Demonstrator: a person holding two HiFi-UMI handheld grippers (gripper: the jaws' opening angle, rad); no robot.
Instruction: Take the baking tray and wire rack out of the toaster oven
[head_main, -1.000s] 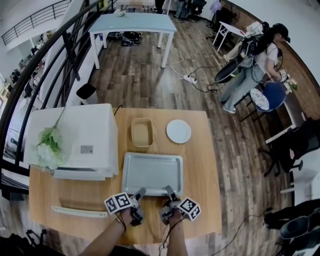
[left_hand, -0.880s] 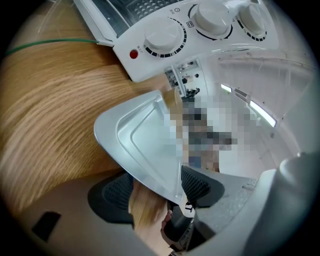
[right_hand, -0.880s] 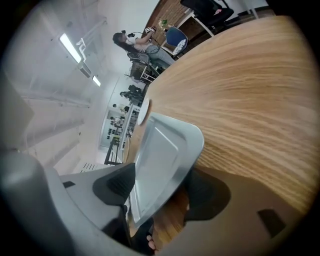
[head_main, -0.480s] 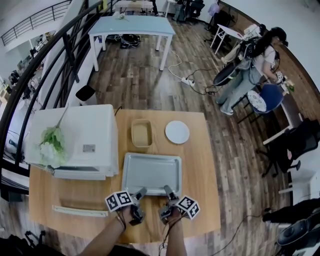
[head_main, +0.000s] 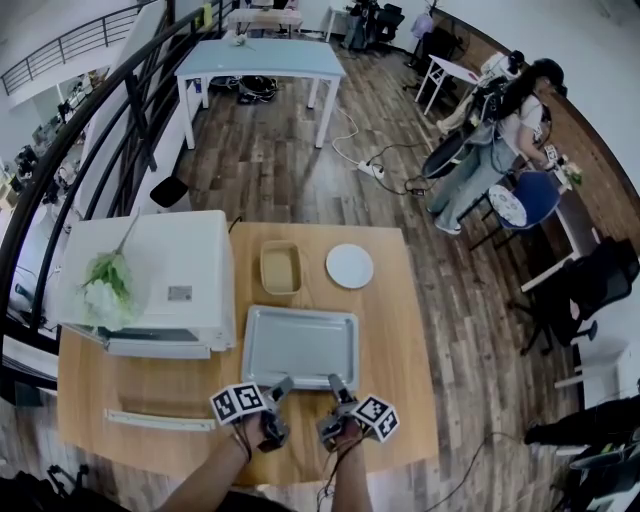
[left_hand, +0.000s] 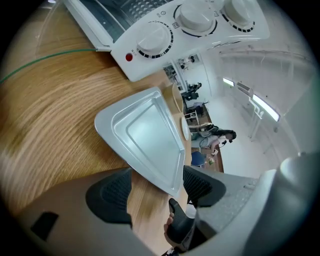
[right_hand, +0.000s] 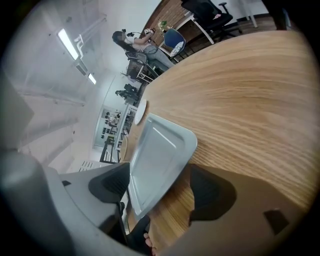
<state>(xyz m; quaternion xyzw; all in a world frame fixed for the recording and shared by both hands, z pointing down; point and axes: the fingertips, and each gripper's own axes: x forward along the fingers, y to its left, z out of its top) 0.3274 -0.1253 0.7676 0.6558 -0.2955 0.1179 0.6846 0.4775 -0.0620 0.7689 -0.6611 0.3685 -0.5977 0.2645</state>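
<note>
The baking tray (head_main: 300, 347) is out of the toaster oven (head_main: 150, 280) and lies flat on the counter (head_main: 400, 400), just beside the oven's right side, with its long near edge towards you. The fingers of your left gripper (left_hand: 156, 186) and your right gripper (right_hand: 157, 185) have just been opening and now stand wide apart. The tray's near rim sits between each pair, but no pad presses on it, so nothing is held.

The tray looks like thin sheet metal: probably light and stiff, but smooth and apt to slip. If you lift it again, pinch the flat rolled rim rather than the sloping wall, one gripper near each end of the long edge so it cannot swing.

The wire rack is not on the counter. The ribbed part inside the oven, behind the lowered door (head_main: 160, 420), may be it. Expect rigid thin bars that can snag on the side rails, so grip the front bar.

A small label (head_main: 180, 293) sits on the oven's top, and there are marks round the knobs (left_hand: 155, 42), all too small to read. No brand can be made out.
</note>
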